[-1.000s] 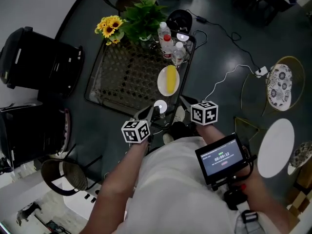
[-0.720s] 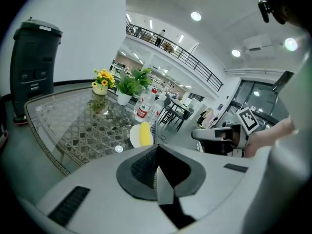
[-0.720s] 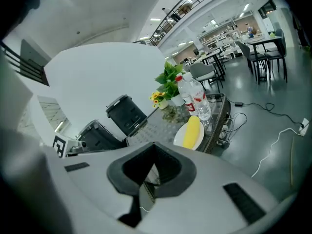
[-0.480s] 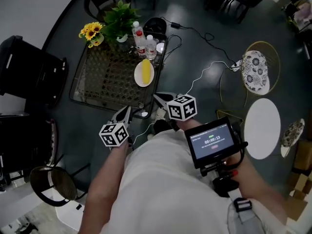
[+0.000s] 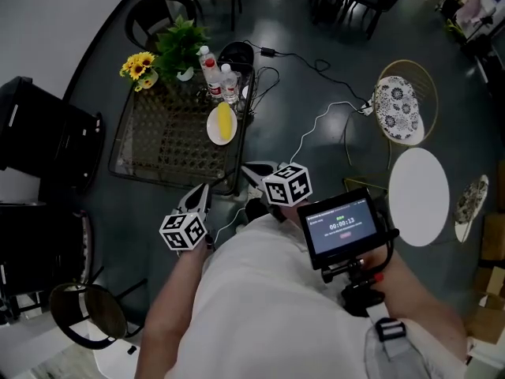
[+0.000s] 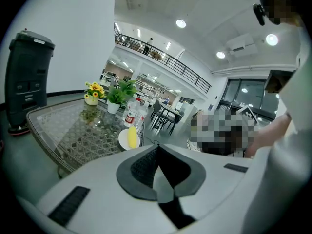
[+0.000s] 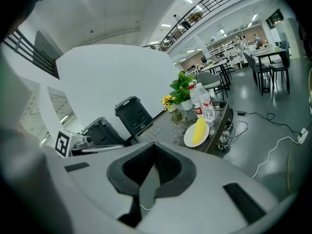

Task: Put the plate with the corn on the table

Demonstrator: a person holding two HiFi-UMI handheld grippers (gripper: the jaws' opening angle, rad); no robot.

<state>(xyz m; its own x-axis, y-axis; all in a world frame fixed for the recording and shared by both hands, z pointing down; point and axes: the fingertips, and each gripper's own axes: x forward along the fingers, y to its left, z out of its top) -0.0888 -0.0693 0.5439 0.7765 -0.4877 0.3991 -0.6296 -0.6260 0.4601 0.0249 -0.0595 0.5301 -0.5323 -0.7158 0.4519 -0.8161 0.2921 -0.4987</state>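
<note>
Your plate [image 5: 213, 129] with the corn [image 5: 225, 121] sits on the glass-topped bench [image 5: 170, 136], at the edge on your right and just this side of the water bottles [image 5: 218, 73]. The sunflowers [image 5: 138, 65] and the potted plant [image 5: 180, 44] stand at the far end. Both gripper views show it from well back: a small white plate [image 6: 123, 139] with one yellow cob [image 7: 200, 129] lying along it.

Your left tongs [image 5: 200, 189] and right tongs [image 5: 251, 167] are held close to your body, well apart from the bench. The left tongs [image 6: 157, 149] are pressed fully together with nothing between them, and so are the right tongs [image 7: 154, 147].

Judging by how things lie, the placing looks done.

If you need to shift the plate, treat it as stiff, fairly light and probably smooth. The rim will likely be slippery, and the plate may chip if it knocks the glass. The cob is round and loose, so it could roll if you tilt the plate. Take the rim on the side nearest you, clear of the bottles, pinch it firmly and keep it level.
</note>
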